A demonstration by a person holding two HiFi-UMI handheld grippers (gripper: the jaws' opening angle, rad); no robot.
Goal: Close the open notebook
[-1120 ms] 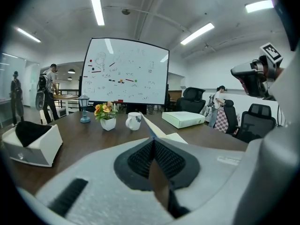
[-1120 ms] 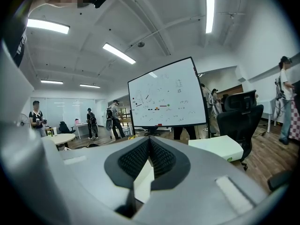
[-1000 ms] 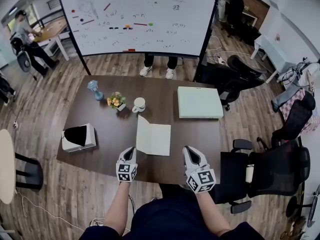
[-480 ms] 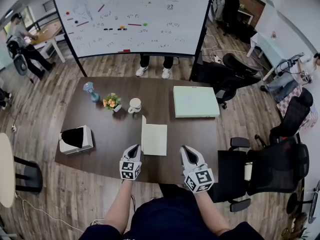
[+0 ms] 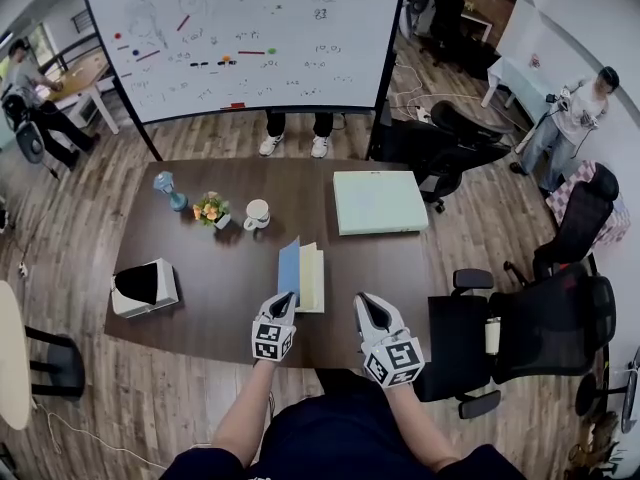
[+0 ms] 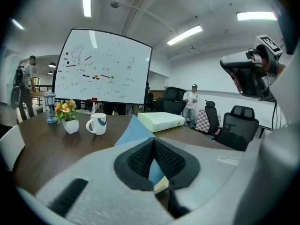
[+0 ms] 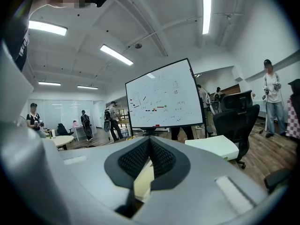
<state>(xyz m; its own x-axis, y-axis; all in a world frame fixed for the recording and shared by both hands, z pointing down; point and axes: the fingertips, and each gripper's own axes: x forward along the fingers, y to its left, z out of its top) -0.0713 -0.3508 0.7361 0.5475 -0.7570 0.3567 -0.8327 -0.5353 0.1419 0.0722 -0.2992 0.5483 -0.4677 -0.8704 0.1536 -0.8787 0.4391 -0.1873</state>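
The notebook (image 5: 303,276) lies on the dark table (image 5: 200,258), close to its near edge and about midway along it. It is only half shut: its blue cover (image 5: 289,267) stands tilted up along the left side, over the cream pages (image 5: 313,278) that lie flat on the right. At 7 o'clock from the notebook, the left gripper (image 5: 283,301) has its tip right at the near left corner. Its jaws are closed tip to tip with nothing clamped, and the cover rises just beyond them. No view settles whether the tip touches the cover. At 4 o'clock the right gripper (image 5: 366,303) hangs over the table edge, clear of the notebook. Its jaws are also pressed together and empty. From the notebook, a white mug (image 5: 256,214) stands at 11 o'clock, with a small flower pot (image 5: 211,209) just to its left. A blue ornament (image 5: 168,190) stands farther out the same way. A flat pale green box (image 5: 377,202) lies at 1 o'clock, and a white box with a dark top (image 5: 143,286) sits at 9 o'clock near the left end of the table. A black office chair (image 5: 520,328) stands off the table at 3 o'clock. Beyond the far edge, at 12 o'clock, is a whiteboard (image 5: 240,38) with a person's legs (image 5: 295,128) showing below it.
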